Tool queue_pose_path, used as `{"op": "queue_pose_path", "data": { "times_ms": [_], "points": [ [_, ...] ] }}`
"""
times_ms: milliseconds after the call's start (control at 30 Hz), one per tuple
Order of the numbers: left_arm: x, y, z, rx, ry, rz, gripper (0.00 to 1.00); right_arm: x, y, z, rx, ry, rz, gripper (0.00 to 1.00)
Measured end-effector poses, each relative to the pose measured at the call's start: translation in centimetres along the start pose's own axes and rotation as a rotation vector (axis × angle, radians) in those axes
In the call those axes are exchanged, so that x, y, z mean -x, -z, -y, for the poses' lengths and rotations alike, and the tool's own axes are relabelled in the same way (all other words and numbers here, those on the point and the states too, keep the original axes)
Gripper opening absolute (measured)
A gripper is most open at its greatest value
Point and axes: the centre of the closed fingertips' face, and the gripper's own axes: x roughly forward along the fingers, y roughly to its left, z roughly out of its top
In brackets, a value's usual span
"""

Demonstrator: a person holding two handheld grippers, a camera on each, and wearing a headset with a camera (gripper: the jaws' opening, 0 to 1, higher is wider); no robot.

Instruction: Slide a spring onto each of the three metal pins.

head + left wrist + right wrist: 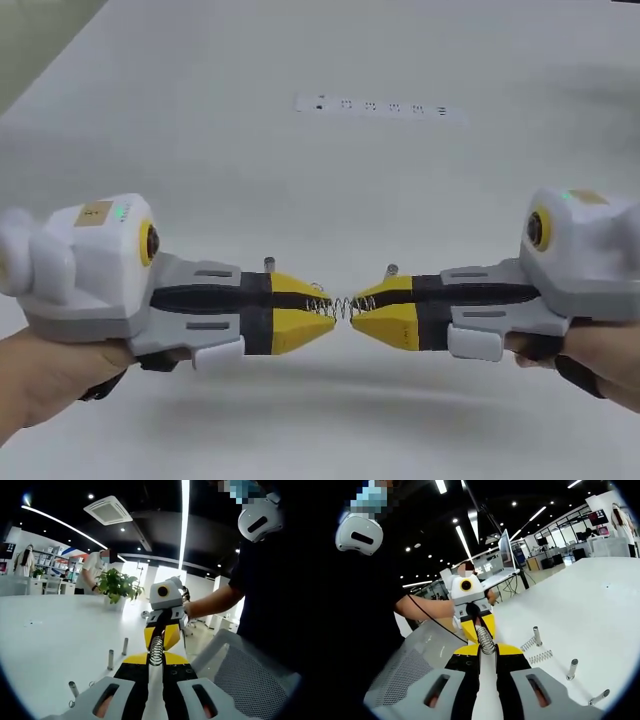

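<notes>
Head view: The left tongs [328, 311] and right tongs [358, 309] meet tip to tip above the table [300, 180]. Each is clenched on one end of a single spring [342, 305]. The spring hangs in the air between them. Its long axis lies level, running straight from one tongs to the other, across the picture. Behind the tips the tops of two pins [269, 264] show, both bare. A power strip [380, 106] lies well beyond them.

Left gripper view: The spring [157, 650] runs forward out of the left tongs [156, 660] into the yellow tips of the right tongs [161, 636], in line with both. Down on the table [50, 640], to the left, are three pins [110, 659], and none carries a spring. A plant [117, 585] stands far off.

Right gripper view: This shows the same hold from the other end. The spring [485, 640] leaves the clenched right tongs [487, 651] and ends in the left tongs [476, 626]. To the right on the table [580, 605] are the three pins [537, 636], all bare. Two loose springs [541, 656] lie flat just beside the nearest pin.

I judge that no pin is fitted yet, so all three are still to do. One spring is in hand and two wait on the table. The held spring lies crosswise to the upright pins. It would probably need one end freed and its axis turned upright before it can slide over a pin.
</notes>
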Motion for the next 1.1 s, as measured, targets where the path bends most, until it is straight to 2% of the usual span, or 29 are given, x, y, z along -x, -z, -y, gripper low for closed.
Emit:
{"op": "queue_pose_path", "data": {
  "times_ms": [167, 233, 400, 600, 800, 833, 933, 1100],
  "points": [
    [0.0, 0.2, 0.0, -0.006, -0.001, -0.007, 0.01, 0.0, 0.1, 0.0, -0.015, 0.002, 0.001, 0.09],
    [-0.1, 0.2, 0.1, -0.006, -0.001, -0.008, 0.01, 0.0, 0.2, 0.0, 0.002, 0.003, 0.002, 0.08],
    [-0.1, 0.5, -0.1, -0.014, -0.010, -0.022, 0.01, -0.2, 0.3, 0.0, 0.027, 0.008, -0.034, 0.07],
    [-0.2, 1.2, -0.3, -0.037, -0.031, -0.056, 0.01, -0.4, 0.7, 0.4, 0.111, 0.021, -0.140, 0.07],
    [-0.4, 2.8, -0.7, -0.063, -0.054, -0.137, 0.01, -0.8, 1.6, 1.0, 0.200, 0.031, -0.284, 0.07],
    [-0.4, 3.0, -0.8, -0.060, -0.055, -0.141, 0.01, -0.9, 1.6, 1.0, 0.239, 0.026, -0.313, 0.07],
    [-0.3, 3.3, -0.9, -0.070, -0.059, -0.157, 0.01, -1.2, 1.6, 1.0, 0.294, 0.025, -0.384, 0.07],
    [-0.3, 3.5, -1.1, -0.075, -0.063, -0.164, 0.01, -1.5, 1.3, 0.8, 0.378, 0.020, -0.451, 0.07]
  ]
}}
